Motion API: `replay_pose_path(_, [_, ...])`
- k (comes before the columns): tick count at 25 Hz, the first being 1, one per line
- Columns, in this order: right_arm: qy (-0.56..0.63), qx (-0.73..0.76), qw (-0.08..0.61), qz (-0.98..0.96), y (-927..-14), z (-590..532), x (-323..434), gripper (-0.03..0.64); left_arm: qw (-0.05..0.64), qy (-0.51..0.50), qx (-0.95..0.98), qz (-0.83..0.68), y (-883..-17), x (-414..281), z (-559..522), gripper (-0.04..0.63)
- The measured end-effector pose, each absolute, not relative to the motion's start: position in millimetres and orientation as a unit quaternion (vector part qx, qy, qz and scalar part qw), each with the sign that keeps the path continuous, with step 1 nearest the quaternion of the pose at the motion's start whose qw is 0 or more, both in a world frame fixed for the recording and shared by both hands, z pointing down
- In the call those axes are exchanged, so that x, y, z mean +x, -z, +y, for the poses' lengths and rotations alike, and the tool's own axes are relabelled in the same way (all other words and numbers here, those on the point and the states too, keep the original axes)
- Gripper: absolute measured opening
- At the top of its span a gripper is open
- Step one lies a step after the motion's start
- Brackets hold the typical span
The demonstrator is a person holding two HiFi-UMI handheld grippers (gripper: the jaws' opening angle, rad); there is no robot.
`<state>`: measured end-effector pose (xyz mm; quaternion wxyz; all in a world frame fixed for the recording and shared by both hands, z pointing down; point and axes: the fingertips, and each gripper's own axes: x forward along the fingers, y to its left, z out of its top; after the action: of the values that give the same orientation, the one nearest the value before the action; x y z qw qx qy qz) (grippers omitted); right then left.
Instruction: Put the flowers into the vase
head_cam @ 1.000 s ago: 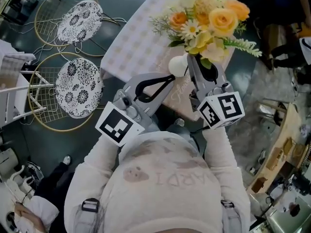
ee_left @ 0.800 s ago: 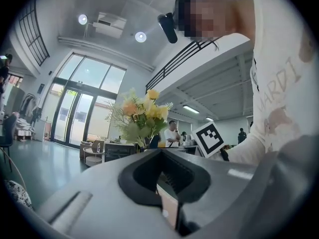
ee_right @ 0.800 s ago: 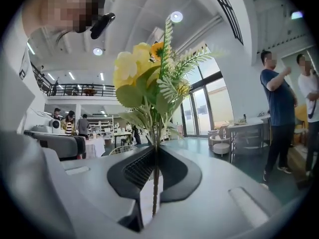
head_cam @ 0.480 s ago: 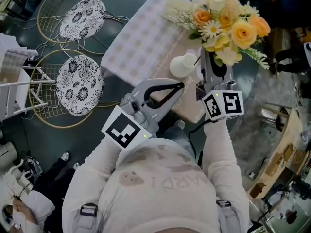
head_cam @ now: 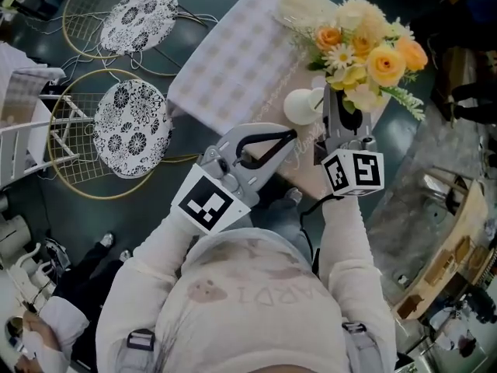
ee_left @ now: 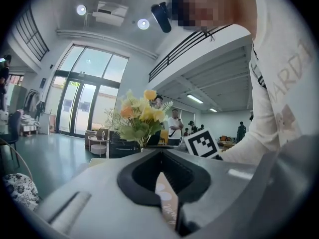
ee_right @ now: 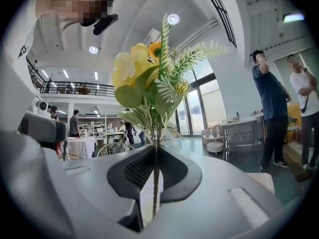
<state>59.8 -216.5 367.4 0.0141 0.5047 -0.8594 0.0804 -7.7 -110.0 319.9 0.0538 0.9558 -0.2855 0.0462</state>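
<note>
Just beside flowers [head_cam: 371, 51], vase [head_cam: 303, 106]; perhaps chairs [head_cam: 128, 128]

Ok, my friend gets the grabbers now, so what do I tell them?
Right gripper: shut on the flowers, stems upright.
Left gripper: shut, empty, next to the vase.
Vase: on the table, nothing in it, just left of the stems.
Done: flowers picked up.
Left: bring the stems over the vase mouth, lower them in, let go.
</note>
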Motion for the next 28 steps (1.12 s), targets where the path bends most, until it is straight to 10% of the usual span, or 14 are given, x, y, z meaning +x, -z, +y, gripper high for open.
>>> replay_pose_path(13, [-0.093, 0.518, 0.023, -0.85, -384, -222, 57, 0.048, 0.057, -0.111, 0.972, -0.202, -449, 41, -176, 0.198])
replay_pose_path(28, [-0.101, 0.526, 0.046, -0.843, -409, -216, 68, 0.06, 0.049, -0.138, 0.972, -0.185, -475, 63, -191, 0.204])
